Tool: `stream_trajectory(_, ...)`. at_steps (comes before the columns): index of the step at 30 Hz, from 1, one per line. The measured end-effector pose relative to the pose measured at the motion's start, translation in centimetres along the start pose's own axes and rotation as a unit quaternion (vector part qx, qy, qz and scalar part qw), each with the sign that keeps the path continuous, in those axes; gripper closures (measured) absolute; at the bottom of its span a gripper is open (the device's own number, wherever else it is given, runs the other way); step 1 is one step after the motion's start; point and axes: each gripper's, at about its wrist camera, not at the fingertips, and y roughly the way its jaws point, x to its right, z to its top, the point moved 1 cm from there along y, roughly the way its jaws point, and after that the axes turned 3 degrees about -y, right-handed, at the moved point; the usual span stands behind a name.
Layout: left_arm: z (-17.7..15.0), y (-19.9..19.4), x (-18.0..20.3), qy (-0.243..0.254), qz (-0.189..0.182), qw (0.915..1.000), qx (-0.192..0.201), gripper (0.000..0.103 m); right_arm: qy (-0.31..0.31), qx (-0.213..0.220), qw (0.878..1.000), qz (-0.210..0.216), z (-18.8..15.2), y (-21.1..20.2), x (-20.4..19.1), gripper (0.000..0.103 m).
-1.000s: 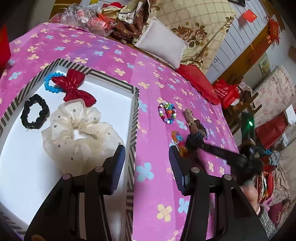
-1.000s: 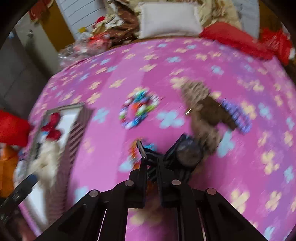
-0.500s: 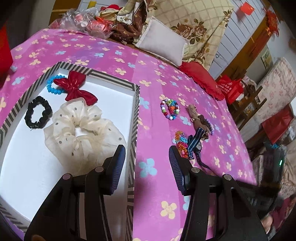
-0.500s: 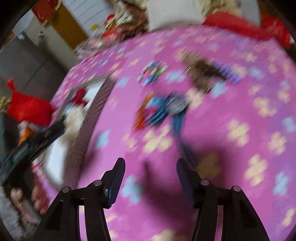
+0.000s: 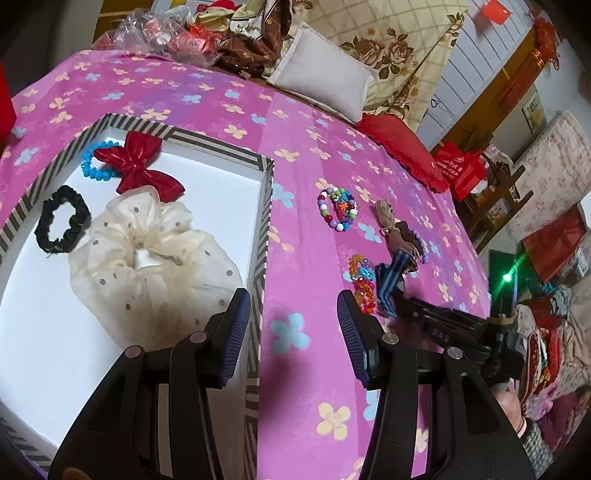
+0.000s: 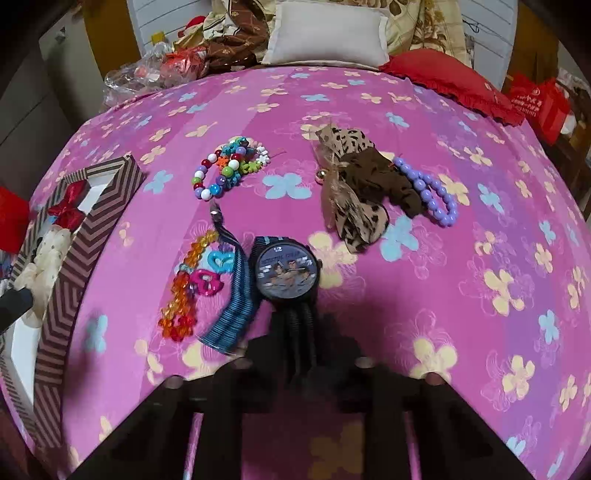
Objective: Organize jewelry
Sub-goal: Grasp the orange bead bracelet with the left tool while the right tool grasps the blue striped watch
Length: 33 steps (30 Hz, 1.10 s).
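Note:
A striped box [image 5: 264, 206] with a white floor holds a cream scrunchie [image 5: 147, 258], a red bow [image 5: 142, 168], a blue bead bracelet [image 5: 88, 162] and a black scrunchie [image 5: 61, 219]. My left gripper [image 5: 291, 332] is open above the box's right wall. On the pink cloth lie a blue-strapped watch [image 6: 286, 271], an orange bead bracelet [image 6: 183, 291], a multicolour bead bracelet [image 6: 225, 170], a leopard bow [image 6: 351, 199] and a purple bead bracelet [image 6: 430, 194]. My right gripper [image 6: 299, 332] is shut, its fingers touching the watch's near edge.
A white pillow [image 6: 327, 33], a red cushion [image 6: 454, 81] and heaped clothes and bags [image 6: 207, 48] lie along the bed's far edge. The striped box shows at the left of the right wrist view [image 6: 74, 258]. Furniture and red bags stand off the right side [image 5: 461, 170].
My right gripper let the watch drop, opened and pulled back. Now it is shut again at the watch's near edge. My left gripper has barely moved.

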Motion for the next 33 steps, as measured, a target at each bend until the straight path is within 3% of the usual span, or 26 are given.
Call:
stream_trajectory(5,-0.7,0.7,1.3,0.026,0.021,0.9994,-0.003,0.055,0.009,0.001,1.000,0.023,-4.1,-2.4,2.0,0.086)
stream_trajectory(10,-2.2,1.6,3.4,0.061,0.017,0.9980,-0.009,0.055,-0.011,0.013,1.000,-0.009,-7.6,-4.2,4.5,0.084)
stream_trajectory(12,-2.8,2.1,4.3,0.074,0.016,0.9970,-0.012,0.055,-0.024,0.021,0.999,-0.019,-8.3,-4.5,5.5,0.061)
stream_trajectory(13,-3.0,2.7,4.8,0.079,0.023,0.9964,-0.019,0.055,-0.022,0.029,0.999,-0.023,-8.4,-4.7,6.2,0.039)
stream_trajectory(14,-2.9,3.1,5.1,0.080,0.026,0.9962,-0.024,0.055,-0.015,0.039,0.999,-0.021,-8.5,-4.9,6.7,0.026)
stream_trajectory(20,-1.6,6.1,7.6,0.064,0.023,0.9961,-0.056,0.055,0.027,0.071,0.997,0.027,-8.1,-6.6,8.8,0.025)
stream_trajectory(26,0.2,11.5,10.1,0.056,0.005,0.9917,-0.116,0.057,0.012,0.086,0.996,0.029,-8.1,-7.3,8.0,0.025)
stream_trajectory(27,0.3,12.1,10.4,0.057,0.009,0.9911,-0.120,0.059,0.007,0.090,0.996,0.029,-8.1,-7.4,7.7,0.025)
stream_trajectory(31,0.3,13.2,10.7,0.065,0.028,0.9887,-0.132,0.095,-0.009,0.093,0.995,0.045,-8.2,-7.2,7.0,0.025)
stream_trajectory(33,0.2,12.8,10.6,0.063,0.032,0.9896,-0.126,0.095,-0.014,0.086,0.995,0.058,-8.2,-6.7,6.7,0.025)
